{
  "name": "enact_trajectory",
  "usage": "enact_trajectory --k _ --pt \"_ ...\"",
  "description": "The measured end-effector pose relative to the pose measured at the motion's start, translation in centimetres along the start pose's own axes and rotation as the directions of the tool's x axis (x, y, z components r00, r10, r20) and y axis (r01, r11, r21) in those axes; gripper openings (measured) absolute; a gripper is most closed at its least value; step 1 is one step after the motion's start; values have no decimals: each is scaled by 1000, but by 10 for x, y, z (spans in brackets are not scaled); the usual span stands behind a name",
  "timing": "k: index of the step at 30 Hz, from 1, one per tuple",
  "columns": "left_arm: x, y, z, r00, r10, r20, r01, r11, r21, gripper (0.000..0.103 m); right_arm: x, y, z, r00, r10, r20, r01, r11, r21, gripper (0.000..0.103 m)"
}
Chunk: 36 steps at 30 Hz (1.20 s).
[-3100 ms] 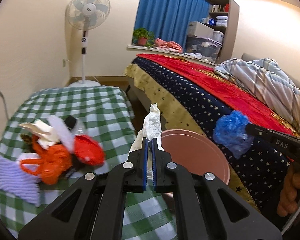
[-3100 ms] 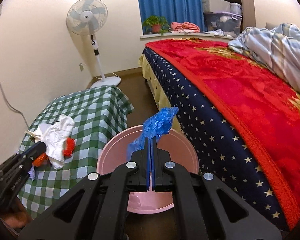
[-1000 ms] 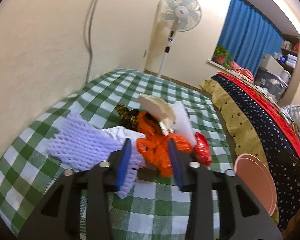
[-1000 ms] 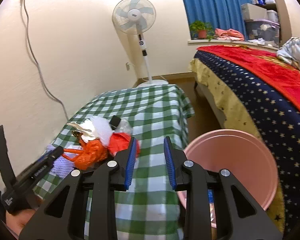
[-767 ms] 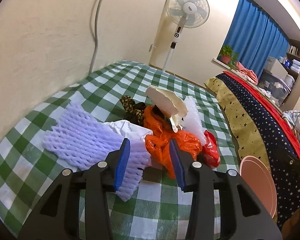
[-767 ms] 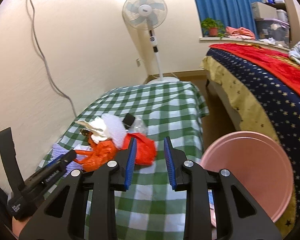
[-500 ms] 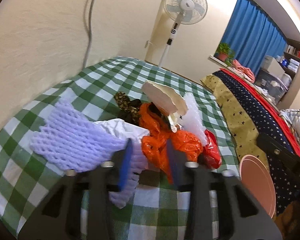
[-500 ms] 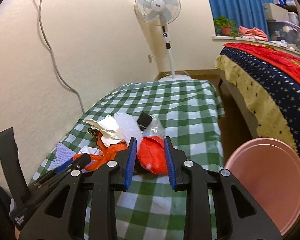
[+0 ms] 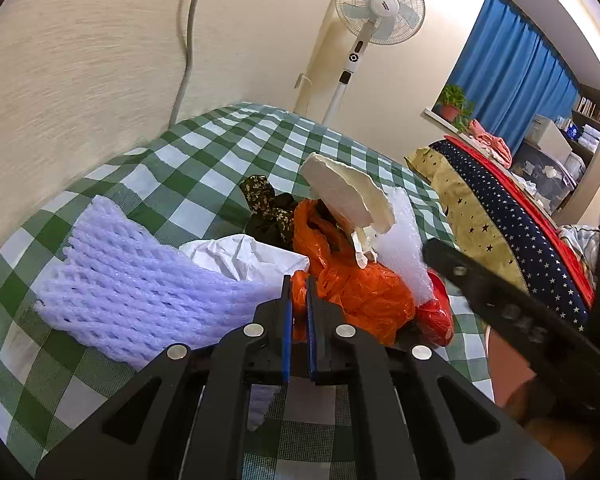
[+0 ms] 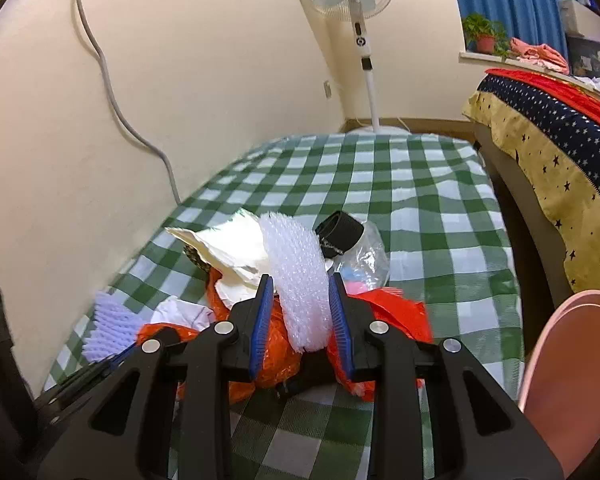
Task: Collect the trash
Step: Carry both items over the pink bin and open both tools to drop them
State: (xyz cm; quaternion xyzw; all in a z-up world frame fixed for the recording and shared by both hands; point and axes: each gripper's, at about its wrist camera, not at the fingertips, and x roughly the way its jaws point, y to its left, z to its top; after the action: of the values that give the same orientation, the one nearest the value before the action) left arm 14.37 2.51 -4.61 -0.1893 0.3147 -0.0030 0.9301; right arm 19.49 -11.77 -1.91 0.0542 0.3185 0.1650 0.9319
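Nearest the checked tablecloth's point(image 9: 236, 148) front edge, the left gripper point(image 9: 296, 300) has just closed, pinching crinkled orange plastic bag point(image 9: 356, 292). Beyond, the right gripper point(image 10: 300, 300), part-open, straddles white bubble wrap point(image 10: 296, 276) without squeezing.

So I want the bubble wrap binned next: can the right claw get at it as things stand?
Probably yes. The bubble wrap lies on top of the pile, already between the open jaws of the right claw, with nothing covering it. Closing might also catch the orange bag beneath.
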Motion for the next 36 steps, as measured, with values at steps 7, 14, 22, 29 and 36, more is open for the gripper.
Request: enact_trajectory --k 7,14,22,29,36 --pt "0 0 0 1000 -8 -4 8 1000 -9 5 16 0 -3 998 9 -67 -10 1000 -5 12" --pt "-9 -7 5 999 -35 23 35 999 7 5 -11 0 5 1000 -4 -10 4 1000 -18 11" --pt "-34 -23 12 995 -70 78 64 995 79 5 -58 -12 7 999 -17 44 16 1000 15 11" --pt "-55 -30 11 992 -89 92 80 992 100 5 -94 -15 -1 996 -40 74 39 999 18 11" --pt "-76 -41 6 989 -106 101 91 985 144 5 -128 -19 -9 991 -71 109 69 997 22 11"
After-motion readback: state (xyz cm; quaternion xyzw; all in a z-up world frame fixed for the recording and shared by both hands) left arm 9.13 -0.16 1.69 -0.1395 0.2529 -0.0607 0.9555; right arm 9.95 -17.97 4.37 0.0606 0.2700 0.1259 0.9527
